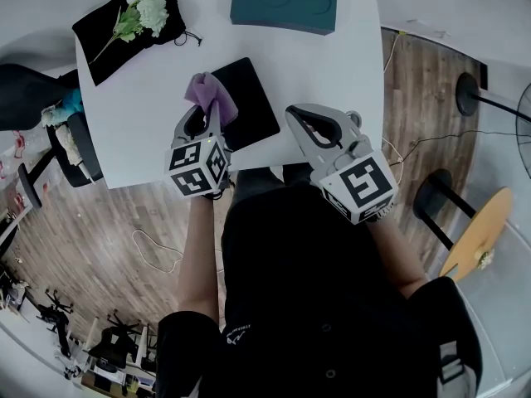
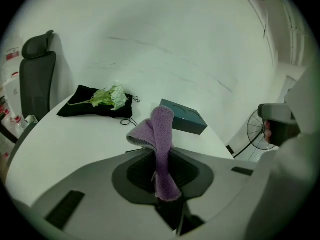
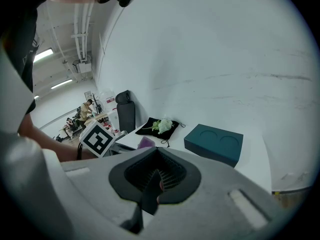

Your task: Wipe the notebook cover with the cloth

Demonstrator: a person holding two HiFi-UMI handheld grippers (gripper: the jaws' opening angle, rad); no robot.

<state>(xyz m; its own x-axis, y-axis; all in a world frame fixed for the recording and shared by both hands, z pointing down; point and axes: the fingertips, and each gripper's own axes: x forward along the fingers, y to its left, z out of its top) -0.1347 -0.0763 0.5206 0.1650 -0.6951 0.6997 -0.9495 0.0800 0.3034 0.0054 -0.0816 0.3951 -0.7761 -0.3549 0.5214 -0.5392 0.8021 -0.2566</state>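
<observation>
White tabletop [image 1: 348, 73] is carrying the black notebook [image 1: 253, 98] close to its near edge, directly ahead of the person. The notebook is lying flat and closed, its long axis running away from the person with the far end leaning slightly left. Its cover is showing plain, dark and matte, with no visible marks. The purple cloth [image 1: 212, 94] is bunching over the notebook's left side, and the left gripper [image 1: 205, 113] is clamping it, jaws pressed onto a folded strip whose free end is standing up past the tips. Whether the cloth is touching the cover cannot be told. From these jaws the bare cover is lying to the right and slightly forward, so the coming stroke is likely calling for a sweep in that direction. The right gripper [image 1: 293, 113] is hovering just beside the notebook's near right corner, jaws together on nothing. Farther back, a teal box [image 1: 284, 1] and a black pouch [image 1: 104, 36] bearing white flowers [image 1: 148, 7] are sitting well apart from the work.
</observation>
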